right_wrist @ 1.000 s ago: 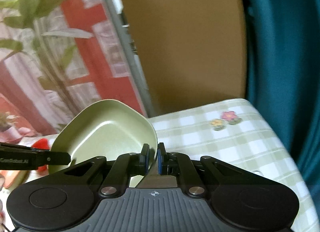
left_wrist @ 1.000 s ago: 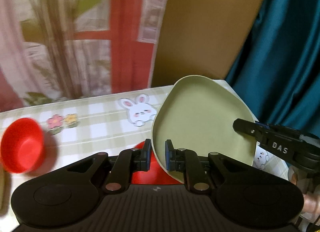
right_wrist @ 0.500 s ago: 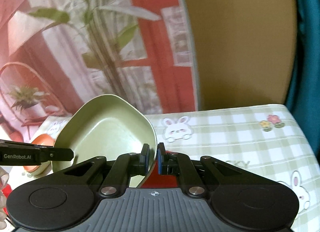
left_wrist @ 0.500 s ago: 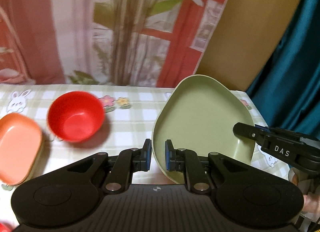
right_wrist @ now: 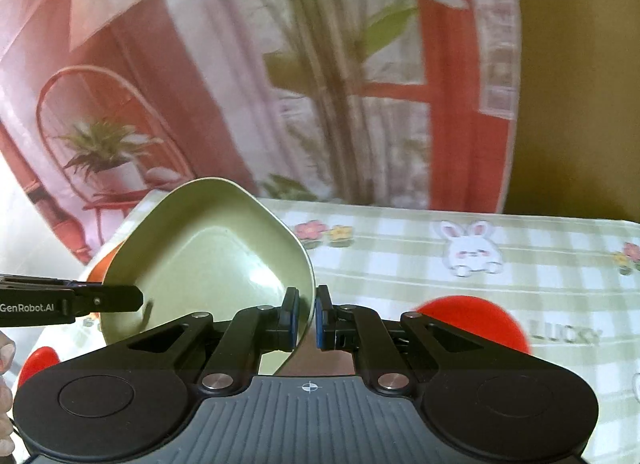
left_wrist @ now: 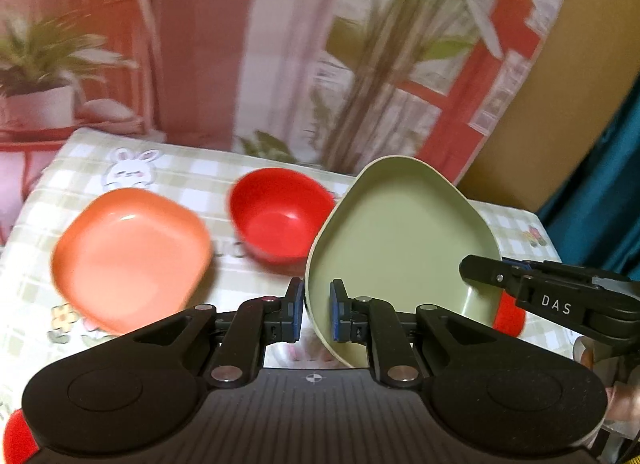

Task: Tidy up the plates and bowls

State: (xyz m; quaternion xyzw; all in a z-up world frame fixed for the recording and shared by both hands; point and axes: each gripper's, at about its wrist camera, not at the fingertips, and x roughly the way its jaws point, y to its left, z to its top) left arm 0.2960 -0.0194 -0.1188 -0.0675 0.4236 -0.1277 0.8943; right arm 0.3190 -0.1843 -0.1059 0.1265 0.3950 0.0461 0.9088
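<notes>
Both grippers hold one pale green plate above the table, tilted. My left gripper is shut on its near-left rim. My right gripper is shut on the opposite rim; the green plate fills the left of the right wrist view. The right gripper's fingers reach in from the right in the left wrist view. An orange plate and a red bowl sit on the table beyond the left gripper. A red dish lies under the right gripper.
The table has a green checked cloth with bunny and flower prints. A printed backdrop stands behind it, with a brown board and a teal curtain to the right. Red pieces show at the cloth's near-left edge.
Both grippers have swung left with the green plate between them. The red bowl and orange plate have shifted rightward in the left wrist view, and the table's left end has come into sight.
</notes>
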